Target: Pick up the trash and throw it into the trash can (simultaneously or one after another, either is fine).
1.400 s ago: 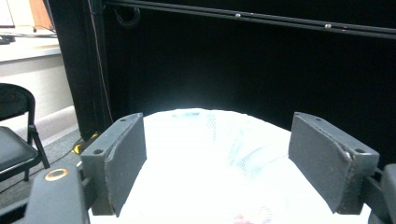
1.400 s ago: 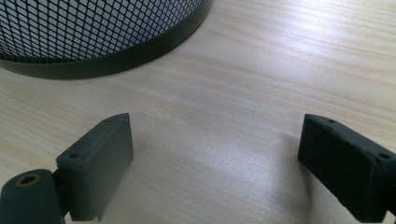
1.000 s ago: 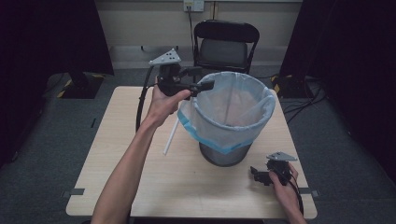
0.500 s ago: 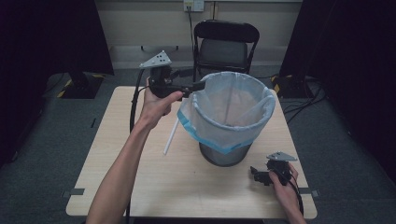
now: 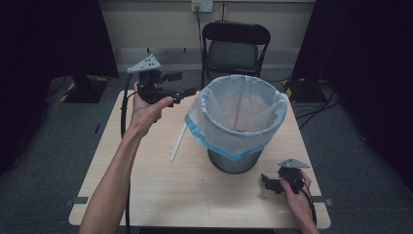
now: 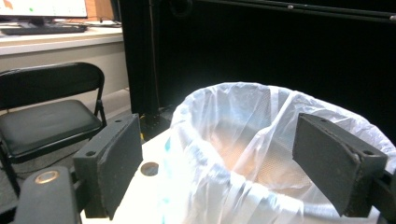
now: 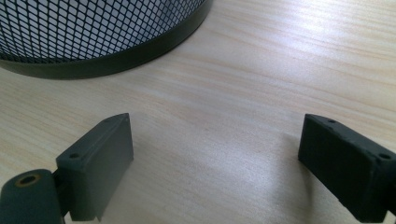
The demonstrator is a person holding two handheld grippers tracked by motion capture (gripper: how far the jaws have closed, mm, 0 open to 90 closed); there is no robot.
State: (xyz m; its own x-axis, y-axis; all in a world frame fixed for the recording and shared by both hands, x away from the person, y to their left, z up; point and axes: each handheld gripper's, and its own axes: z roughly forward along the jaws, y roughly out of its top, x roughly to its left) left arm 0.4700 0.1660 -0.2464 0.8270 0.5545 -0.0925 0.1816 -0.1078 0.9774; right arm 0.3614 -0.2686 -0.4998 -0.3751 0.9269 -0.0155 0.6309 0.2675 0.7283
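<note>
So the left claw [image 5: 181, 92] is hanging in the air over the far left part of the surface [image 5: 146, 190], just left of the bin's rim and not touching it. Its jaws are standing wide, they've just been opening further, and there's nothing pinched between them. In the left gripper view the two black pads [image 6: 112, 163] are framing the bag from a little way off, with the plastic sitting beyond them rather than in the grip.

The white bin bag [image 5: 234, 122] is lining the black mesh waste bin [image 5: 234, 163], which is standing upright around the middle of the surface, a bit to the right. The top of the bag is folding over the rim and draping down the outside, with a blue edge [image 5: 195, 129] showing along the left side. A thin white strip [image 5: 178, 143] is lying on the wood just left of the bin, running from near the bag's blue edge toward the near side.

The right claw [image 5: 265, 181] is resting low at the near right corner, near the bin's base but apart from it. Its jaws are also spread wide with only bare wood between them in the right gripper view, and the mesh wall of the bin [image 7: 93, 37] is sitting at the far left there.

A black folding chair [image 5: 236, 48] is standing behind the far edge.
</note>
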